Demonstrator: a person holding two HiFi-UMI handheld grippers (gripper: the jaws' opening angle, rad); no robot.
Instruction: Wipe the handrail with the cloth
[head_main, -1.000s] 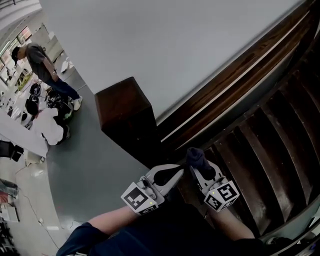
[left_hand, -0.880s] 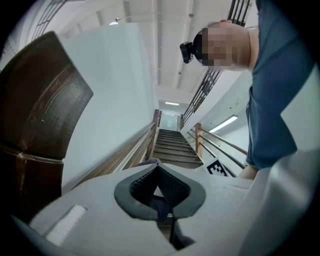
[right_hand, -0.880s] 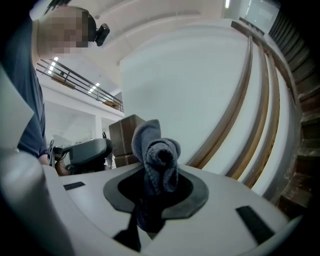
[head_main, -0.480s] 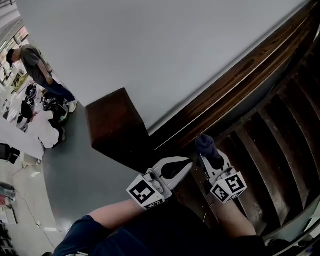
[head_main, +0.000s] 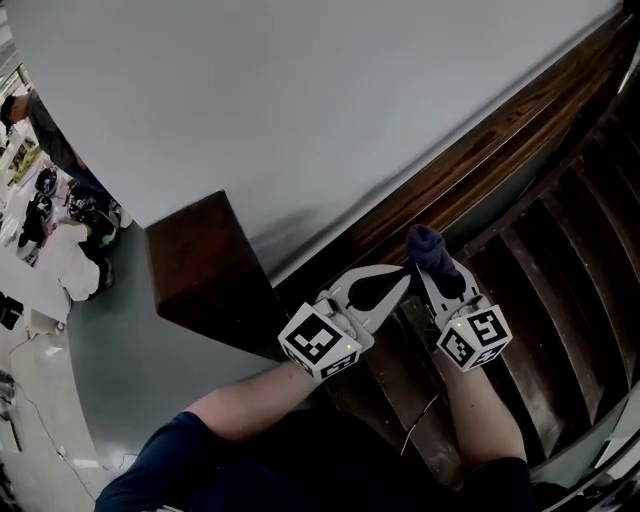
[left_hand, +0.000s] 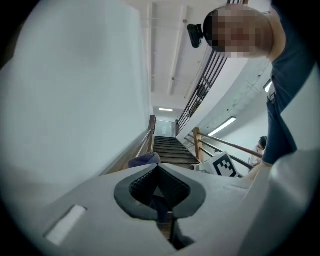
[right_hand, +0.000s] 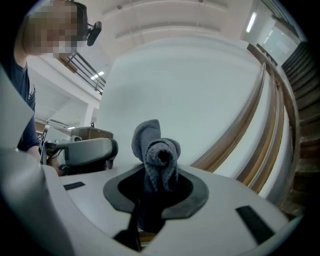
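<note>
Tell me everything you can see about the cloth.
The cloth is a dark blue-grey towel with a fuzzy, terry-like nap, bunched into a rolled wad. The right gripper is shut on its lower part, so the wad sticks out past the jaw tips. In the head view it sits over the dark wooden handrail; whether it touches cannot be told.

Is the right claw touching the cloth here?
Touching. The right gripper view shows the right claw shut on the cloth, its bunched end sticking out past the jaws.
</note>
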